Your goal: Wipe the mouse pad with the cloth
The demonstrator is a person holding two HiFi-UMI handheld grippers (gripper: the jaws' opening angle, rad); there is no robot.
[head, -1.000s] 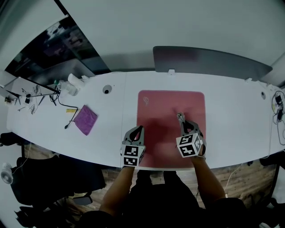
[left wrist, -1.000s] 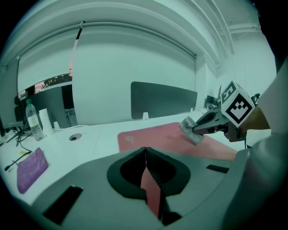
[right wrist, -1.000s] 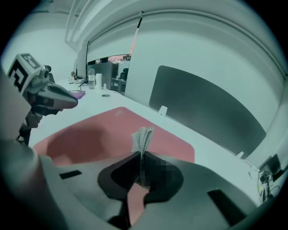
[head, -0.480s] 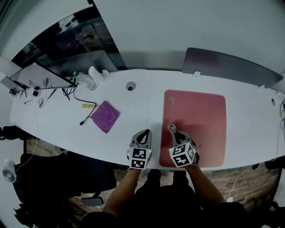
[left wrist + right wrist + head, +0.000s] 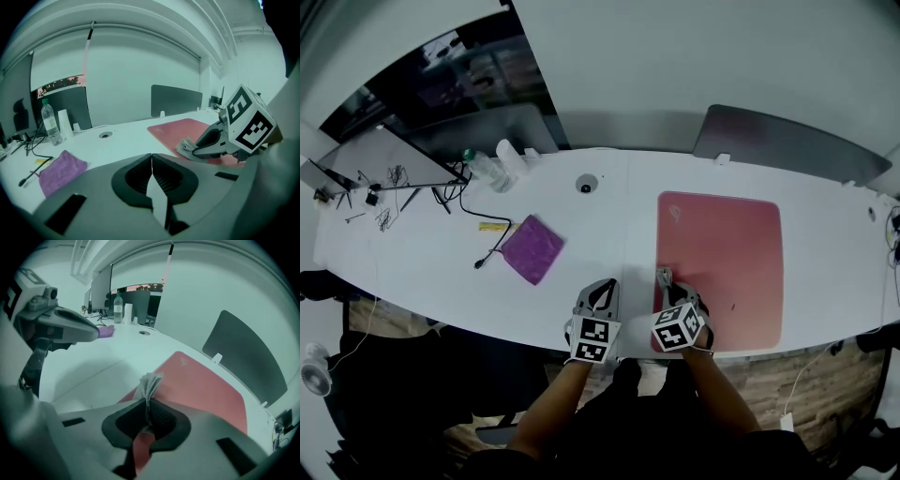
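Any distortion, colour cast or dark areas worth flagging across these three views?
Head view: heavy fisheye bows the desk, and the lower frame is dark. Left gripper view: teal cast, black vignetted corners. Right gripper view: same teal cast and vignette; the cloth in the right gripper reads clearly.

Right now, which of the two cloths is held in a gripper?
The grey cloth, pinched in the right gripper at the red mouse pad's near edge. The purple cloth lies loose on the table, untouched.
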